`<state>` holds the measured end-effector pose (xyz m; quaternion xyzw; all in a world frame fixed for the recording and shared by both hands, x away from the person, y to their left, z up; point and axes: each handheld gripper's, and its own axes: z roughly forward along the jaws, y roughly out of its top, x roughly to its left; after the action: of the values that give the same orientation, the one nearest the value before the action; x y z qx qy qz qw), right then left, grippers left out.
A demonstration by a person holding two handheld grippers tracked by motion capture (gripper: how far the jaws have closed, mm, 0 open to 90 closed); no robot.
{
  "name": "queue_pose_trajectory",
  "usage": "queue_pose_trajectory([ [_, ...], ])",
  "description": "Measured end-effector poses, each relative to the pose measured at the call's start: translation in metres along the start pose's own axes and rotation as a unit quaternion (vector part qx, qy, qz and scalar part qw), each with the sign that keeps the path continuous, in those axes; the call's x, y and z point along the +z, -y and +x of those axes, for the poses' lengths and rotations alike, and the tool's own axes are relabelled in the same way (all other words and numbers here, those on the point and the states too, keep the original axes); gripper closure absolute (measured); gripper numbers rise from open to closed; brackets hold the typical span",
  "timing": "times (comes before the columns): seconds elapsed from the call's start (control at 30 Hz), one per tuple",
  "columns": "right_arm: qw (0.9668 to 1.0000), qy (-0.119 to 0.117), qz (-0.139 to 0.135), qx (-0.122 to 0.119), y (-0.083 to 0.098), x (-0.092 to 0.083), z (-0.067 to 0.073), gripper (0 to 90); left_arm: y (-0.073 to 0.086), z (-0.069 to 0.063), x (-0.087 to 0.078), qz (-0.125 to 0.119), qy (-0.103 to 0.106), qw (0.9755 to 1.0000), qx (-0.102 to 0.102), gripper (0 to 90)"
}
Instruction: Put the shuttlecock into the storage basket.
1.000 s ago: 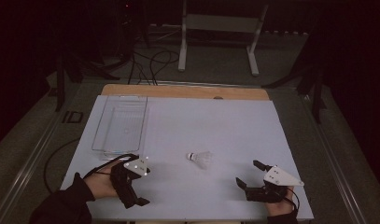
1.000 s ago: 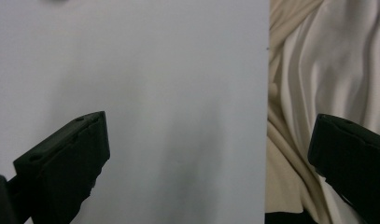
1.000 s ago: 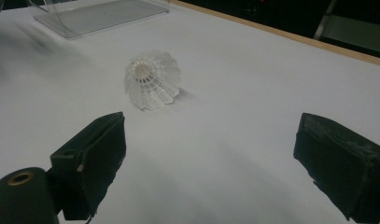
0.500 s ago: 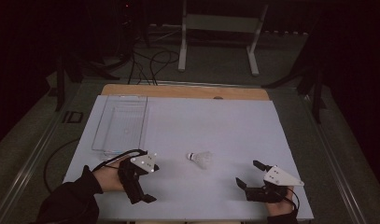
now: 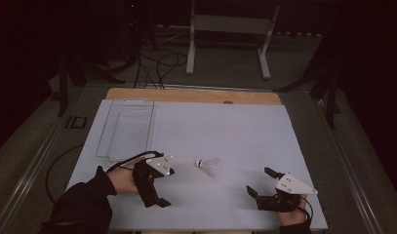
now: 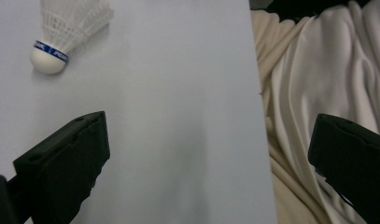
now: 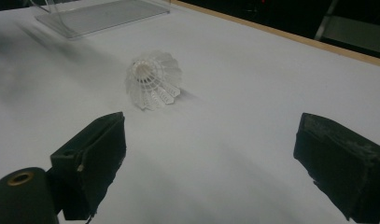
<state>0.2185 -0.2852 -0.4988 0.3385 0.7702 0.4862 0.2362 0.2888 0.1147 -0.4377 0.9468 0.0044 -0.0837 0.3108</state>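
A white shuttlecock (image 5: 209,165) with a blue band on its cork lies on its side on the white table (image 5: 225,126), near the front middle. In the left gripper view the shuttlecock (image 6: 66,28) sits at the upper left, off to the side of the jaws. My left gripper (image 5: 164,187) hovers just left of it, open and empty (image 6: 211,135). My right gripper (image 5: 259,181) rests near the front right, open, facing the shuttlecock (image 7: 153,85) from some distance (image 7: 211,135).
A clear plastic tray (image 5: 125,129) stands empty at the back left of the table. White cloth (image 6: 327,70) hangs past the table's front edge. Behind the table, a metal stand (image 5: 230,29) and cables (image 5: 157,63) sit on the dark floor.
My left gripper has moved right, closer to the shuttlecock, and turned a little. The right gripper and the shuttlecock have stayed put.
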Motion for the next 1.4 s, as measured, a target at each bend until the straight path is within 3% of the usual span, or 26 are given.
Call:
queue_pose_trajectory([
  [0.5,1.0,0.0,0.0,0.0,0.0,0.0,0.001,9.3,-0.019,0.012,0.001,-0.004,-0.004,0.9997,0.024,0.0],
  [0.7,1.0,0.0,0.0,-0.001,0.0,0.0,0.001,9.3,-0.024,0.02,0.001,-0.011,0.003,0.9997,0.02,0.0],
  [1.4,1.0,-0.001,0.0,-0.001,0.0,0.0,0.001,9.3,-0.046,0.04,0.0,-0.014,-0.006,0.9993,0.034,0.0],
])
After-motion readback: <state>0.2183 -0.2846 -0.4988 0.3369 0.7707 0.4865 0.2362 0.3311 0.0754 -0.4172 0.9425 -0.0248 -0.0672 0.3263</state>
